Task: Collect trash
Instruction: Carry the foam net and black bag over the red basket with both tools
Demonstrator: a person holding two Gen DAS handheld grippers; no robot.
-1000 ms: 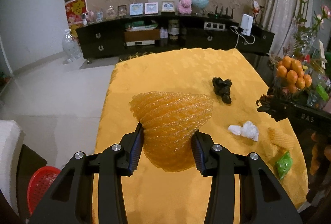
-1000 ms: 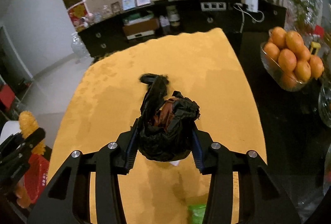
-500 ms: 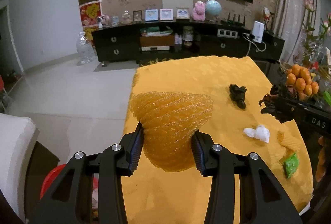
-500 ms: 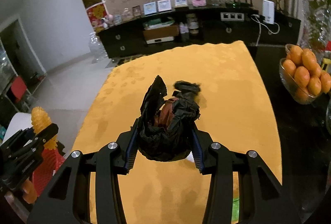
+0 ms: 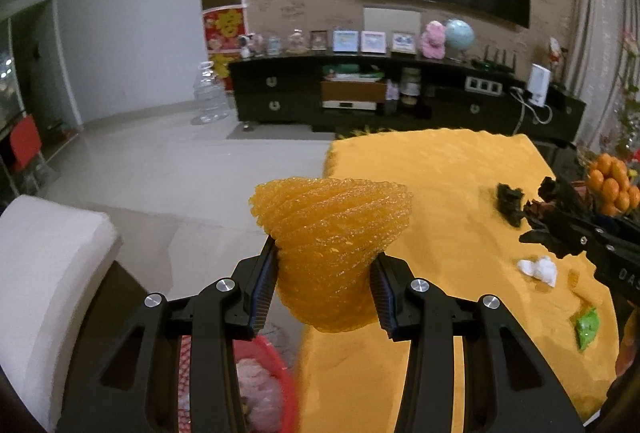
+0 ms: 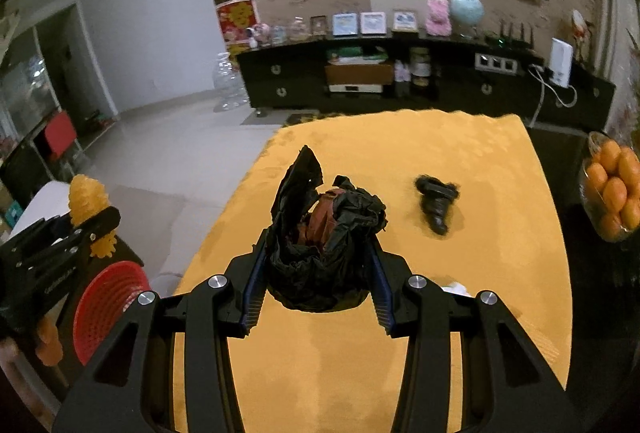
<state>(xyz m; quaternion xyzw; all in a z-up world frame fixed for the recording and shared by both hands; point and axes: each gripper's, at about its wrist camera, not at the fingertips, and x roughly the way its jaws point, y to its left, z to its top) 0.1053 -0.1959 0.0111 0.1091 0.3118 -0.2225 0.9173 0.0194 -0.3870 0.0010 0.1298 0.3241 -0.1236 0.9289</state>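
Orange foam fruit netting (image 5: 334, 253) sits clamped in my left gripper (image 5: 324, 289), held over the edge of the yellow-clothed table (image 5: 448, 173) with the red plastic mesh basket (image 5: 260, 389) below on the floor side. My right gripper (image 6: 316, 273) is clenched on a crumpled black plastic bag (image 6: 324, 245) above the cloth. A smaller black wad (image 6: 436, 199), white tissue (image 5: 538, 269) and green wrapper (image 5: 586, 325) lie on the table.

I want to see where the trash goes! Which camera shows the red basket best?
The right wrist view: the red basket shows there beside the table, with its mesh wall and rim in sight. In the left wrist view the basket is mostly hidden behind the left gripper, which holds the orange foam net.
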